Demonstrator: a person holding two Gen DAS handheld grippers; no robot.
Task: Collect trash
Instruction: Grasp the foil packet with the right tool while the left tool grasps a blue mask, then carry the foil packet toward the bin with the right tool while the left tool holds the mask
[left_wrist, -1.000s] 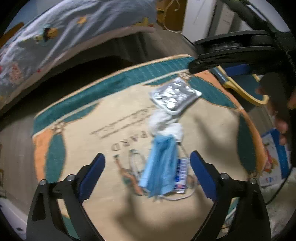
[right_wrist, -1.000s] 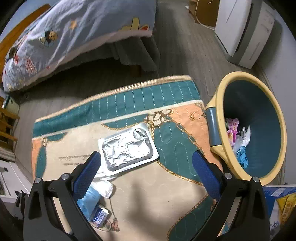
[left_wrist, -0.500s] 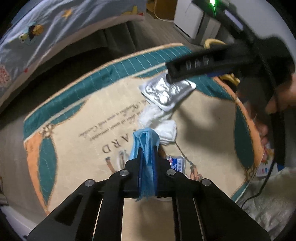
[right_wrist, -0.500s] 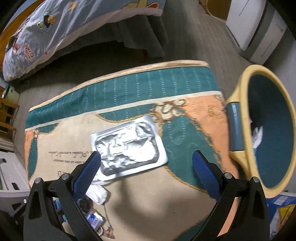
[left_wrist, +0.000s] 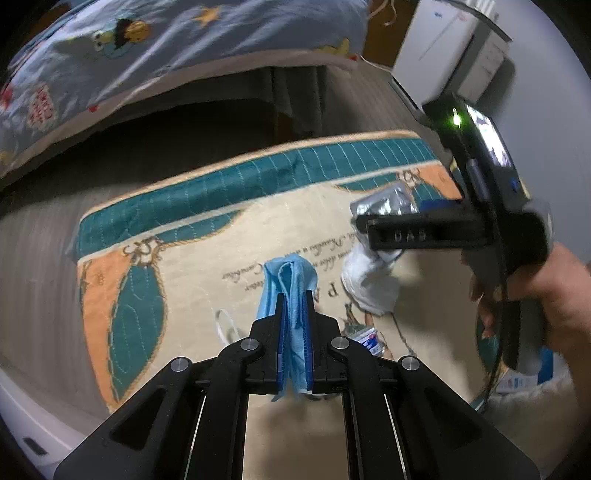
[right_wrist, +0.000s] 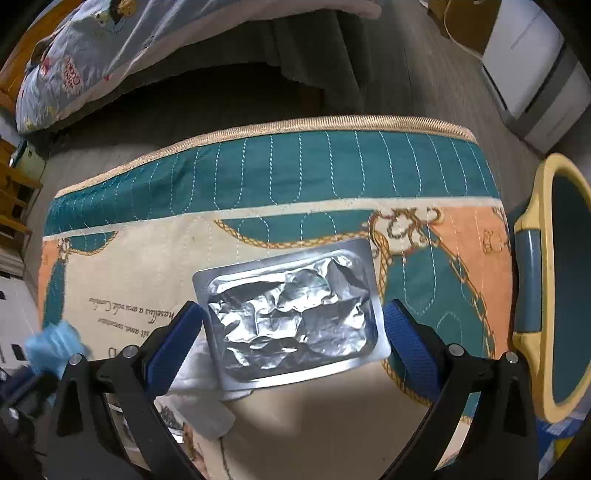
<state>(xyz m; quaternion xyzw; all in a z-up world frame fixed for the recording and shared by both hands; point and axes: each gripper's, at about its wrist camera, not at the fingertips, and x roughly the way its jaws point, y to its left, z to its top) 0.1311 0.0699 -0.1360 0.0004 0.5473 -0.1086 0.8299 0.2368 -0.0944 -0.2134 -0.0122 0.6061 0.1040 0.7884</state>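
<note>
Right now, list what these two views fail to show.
- Bin contents: right wrist view, cut off by the frame edge.
- Small packet: left wrist view, half behind the left hand-held gripper, print too small.
- White tissue: right wrist view, partly under the foil tray and behind a blue finger.
- Blue mask: right wrist view, blurred.

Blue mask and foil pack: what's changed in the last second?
The left gripper shut on the blue mask and is lifting it. The right gripper, open, came down to straddle the foil pack. The foil pack, white tissue and bin stayed put.
</note>
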